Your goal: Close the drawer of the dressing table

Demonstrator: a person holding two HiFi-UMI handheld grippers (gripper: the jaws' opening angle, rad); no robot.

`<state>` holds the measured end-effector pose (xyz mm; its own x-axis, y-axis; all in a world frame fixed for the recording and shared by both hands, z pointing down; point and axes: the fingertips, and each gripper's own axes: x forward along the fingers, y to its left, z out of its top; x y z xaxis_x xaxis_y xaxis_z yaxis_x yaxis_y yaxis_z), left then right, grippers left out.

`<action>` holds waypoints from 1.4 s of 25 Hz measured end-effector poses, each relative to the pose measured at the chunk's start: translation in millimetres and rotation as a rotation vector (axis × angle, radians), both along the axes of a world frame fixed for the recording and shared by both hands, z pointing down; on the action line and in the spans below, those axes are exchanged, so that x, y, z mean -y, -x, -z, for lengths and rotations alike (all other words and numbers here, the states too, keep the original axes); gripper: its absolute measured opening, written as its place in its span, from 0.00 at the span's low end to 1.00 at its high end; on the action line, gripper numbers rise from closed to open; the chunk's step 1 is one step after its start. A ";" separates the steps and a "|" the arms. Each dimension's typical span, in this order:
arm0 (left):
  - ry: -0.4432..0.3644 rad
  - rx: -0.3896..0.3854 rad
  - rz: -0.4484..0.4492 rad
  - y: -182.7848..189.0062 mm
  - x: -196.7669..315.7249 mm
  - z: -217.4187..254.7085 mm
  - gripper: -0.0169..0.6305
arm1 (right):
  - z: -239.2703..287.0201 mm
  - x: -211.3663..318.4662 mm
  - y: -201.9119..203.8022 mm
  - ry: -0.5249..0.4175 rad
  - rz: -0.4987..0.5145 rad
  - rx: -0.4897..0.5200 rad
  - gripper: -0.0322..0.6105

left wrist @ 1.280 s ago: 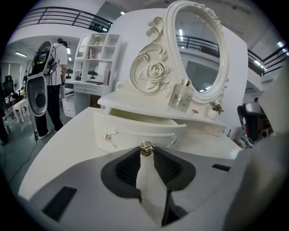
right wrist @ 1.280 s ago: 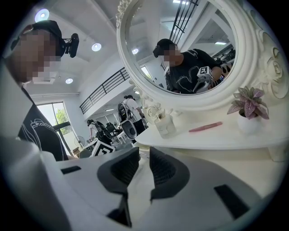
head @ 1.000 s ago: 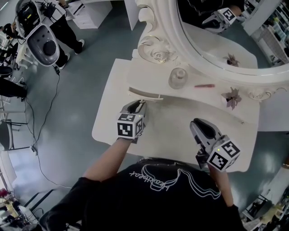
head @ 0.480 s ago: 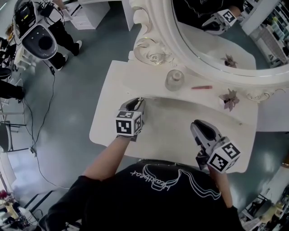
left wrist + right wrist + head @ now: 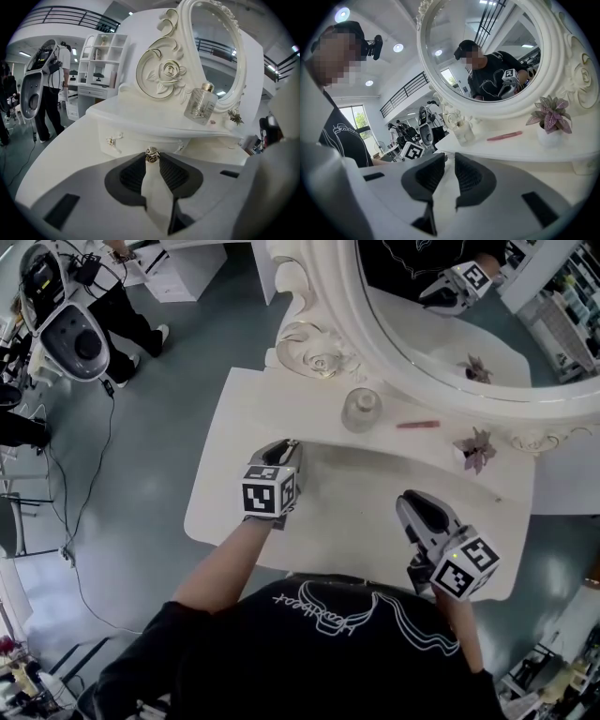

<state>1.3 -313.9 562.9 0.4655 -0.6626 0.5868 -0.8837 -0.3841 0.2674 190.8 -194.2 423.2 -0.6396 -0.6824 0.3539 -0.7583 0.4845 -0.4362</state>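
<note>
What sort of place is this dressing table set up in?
Likely a large studio or showroom hall, not a home: the dressing table stands on open grey floor, an upper gallery railing runs overhead, and a person wearing bulky equipment stands nearby.

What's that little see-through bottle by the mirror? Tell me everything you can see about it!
The bottle is small and clear. It looks like glass with a pattern cut into its sides, and it has a round golden cap. It stands upright on the white shelf, just below the mirror frame and beside the carved rose. Only the shelf touches it. A pink stick lies apart from it.
</note>
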 end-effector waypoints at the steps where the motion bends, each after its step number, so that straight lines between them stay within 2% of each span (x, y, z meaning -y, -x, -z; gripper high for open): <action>1: 0.000 0.000 0.001 -0.1 1.3 0.0 0.17 | -0.2 0.1 -0.4 0.000 -0.001 0.000 0.16; 11: -0.001 0.011 0.002 -0.4 4.6 -2.5 0.17 | -3.8 -1.7 -1.5 0.005 -0.009 0.001 0.16; 15: -0.018 0.016 -0.023 -3.1 4.3 -1.3 0.18 | -2.5 -2.9 2.8 0.001 -0.004 0.006 0.16; 18: -0.032 0.007 -0.045 -4.9 2.1 4.7 0.23 | -1.8 -6.0 7.3 -0.002 0.000 0.009 0.16; 22: -0.038 -0.059 -0.074 -5.7 -10.0 16.9 0.32 | 1.8 -12.2 15.7 -0.012 0.008 0.015 0.16; 26: -0.081 -0.101 -0.101 -1.1 -25.3 45.7 0.33 | 8.6 -18.6 28.3 -0.034 0.023 0.024 0.16; 30: -0.143 -0.148 -0.165 1.2 -47.8 91.1 0.33 | 18.7 -26.9 45.5 -0.062 0.048 0.030 0.16; 35: -0.200 -0.255 -0.266 0.2 -87.3 150.9 0.32 | 35.3 -40.3 65.2 -0.109 0.079 0.029 0.14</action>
